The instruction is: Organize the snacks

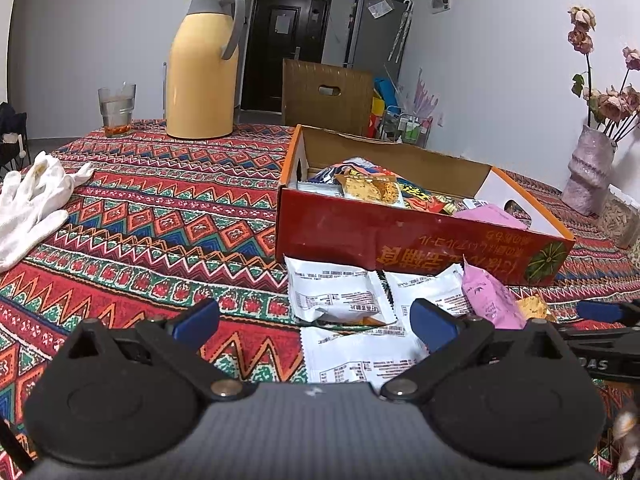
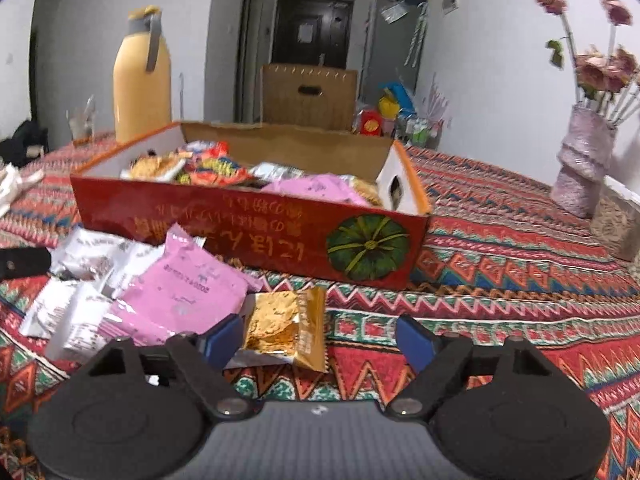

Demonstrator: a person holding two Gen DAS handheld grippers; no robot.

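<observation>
Right gripper (image 2: 320,344) fingers spread around the gold packet (image 2: 286,326) just before the red box (image 2: 248,228) — closing off-centre, they could push it aside; left gripper (image 1: 316,320) spread, empty.

A red open-topped cardboard box (image 2: 248,236) full of snack packets sits on the patterned tablecloth (image 2: 500,280). Before it lie white foil packets (image 1: 336,292), a pink plastic packet (image 2: 188,292) partly on them, and a golden cracker packet (image 2: 286,326) just right.

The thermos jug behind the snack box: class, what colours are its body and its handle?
The thermos jug has a pale yellow body and grey handle; clearest in the left wrist view.
</observation>
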